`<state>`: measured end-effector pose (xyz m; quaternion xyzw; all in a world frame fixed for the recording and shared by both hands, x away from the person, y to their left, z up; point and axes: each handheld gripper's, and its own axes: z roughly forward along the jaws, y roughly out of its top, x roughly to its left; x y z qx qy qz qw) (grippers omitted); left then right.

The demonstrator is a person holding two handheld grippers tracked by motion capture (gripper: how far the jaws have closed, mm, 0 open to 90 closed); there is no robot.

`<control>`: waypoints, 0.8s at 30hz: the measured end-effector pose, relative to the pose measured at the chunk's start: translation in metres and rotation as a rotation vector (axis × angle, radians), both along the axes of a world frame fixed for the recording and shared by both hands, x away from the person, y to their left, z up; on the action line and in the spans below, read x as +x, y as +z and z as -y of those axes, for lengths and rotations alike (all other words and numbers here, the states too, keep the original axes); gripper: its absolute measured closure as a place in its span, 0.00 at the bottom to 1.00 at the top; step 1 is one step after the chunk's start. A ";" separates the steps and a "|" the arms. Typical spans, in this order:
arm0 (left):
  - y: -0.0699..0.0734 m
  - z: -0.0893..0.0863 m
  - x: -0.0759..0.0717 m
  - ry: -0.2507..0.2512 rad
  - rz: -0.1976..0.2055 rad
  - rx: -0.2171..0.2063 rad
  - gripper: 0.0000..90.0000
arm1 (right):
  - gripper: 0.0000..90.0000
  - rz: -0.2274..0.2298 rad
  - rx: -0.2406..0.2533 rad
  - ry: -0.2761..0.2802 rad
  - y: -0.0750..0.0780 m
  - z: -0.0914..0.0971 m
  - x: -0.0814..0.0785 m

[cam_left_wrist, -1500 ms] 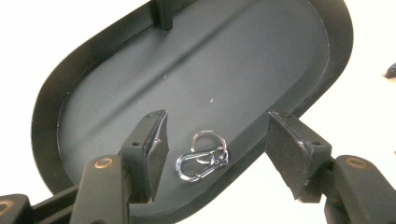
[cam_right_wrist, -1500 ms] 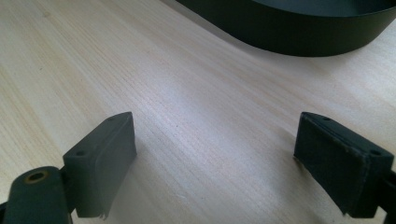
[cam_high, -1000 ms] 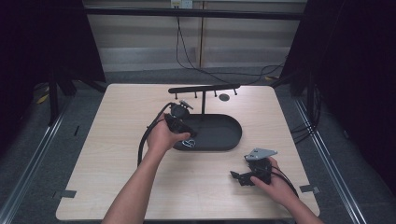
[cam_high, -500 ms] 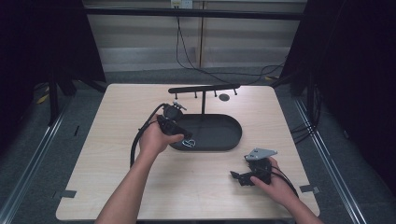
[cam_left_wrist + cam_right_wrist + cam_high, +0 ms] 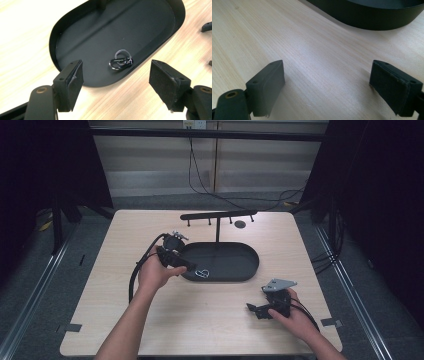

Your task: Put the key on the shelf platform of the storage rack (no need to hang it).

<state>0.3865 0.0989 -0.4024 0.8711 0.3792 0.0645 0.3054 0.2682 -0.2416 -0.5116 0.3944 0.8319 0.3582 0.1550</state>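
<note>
— Wooden table (image 5: pixel 150 320), black oval tray (image 5: pixel 250 265) on it. Where's the carabiner clip (image 5: pixel 120 62)?

— Lying in the tray already. Left gripper (image 5: pixel 115 80) has just been opening, nothing between its jaws; right gripper (image 5: pixel 327 85) gapes idle.

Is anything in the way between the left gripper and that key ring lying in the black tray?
Nothing visible blocks it. The left gripper has open jaws aimed at the key ring, which lies alone on the tray floor just inside the low near rim.
</note>
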 end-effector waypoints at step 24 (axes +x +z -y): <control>-0.012 -0.040 -0.011 0.002 0.005 -0.008 0.27 | 0.13 0.000 -0.001 0.001 0.000 0.000 0.000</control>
